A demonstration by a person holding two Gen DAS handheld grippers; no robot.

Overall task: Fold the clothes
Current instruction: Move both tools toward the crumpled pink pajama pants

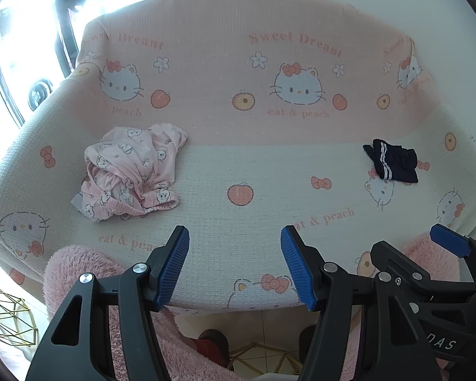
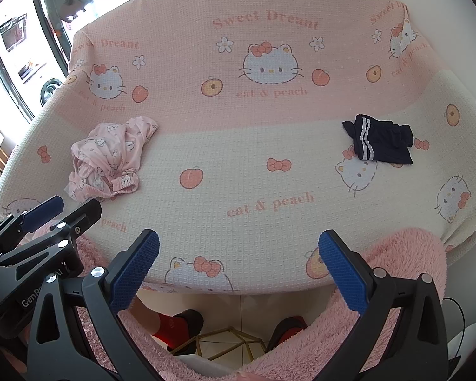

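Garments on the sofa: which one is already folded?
The navy shorts with white stripes, lying flat and compact on the right side. The pink printed garment on the left is a crumpled heap.

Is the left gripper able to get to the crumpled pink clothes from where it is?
Probably yes. The left gripper is open and holds nothing, and only bare blanket lies between it and the pink clothes, which sit ahead to its left.

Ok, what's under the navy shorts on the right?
The navy shorts lie on the printed cover, partly over a cat print and a bow. Nothing else pokes out from beneath, but whatever their folds cover is hidden. Neither gripper touches them.
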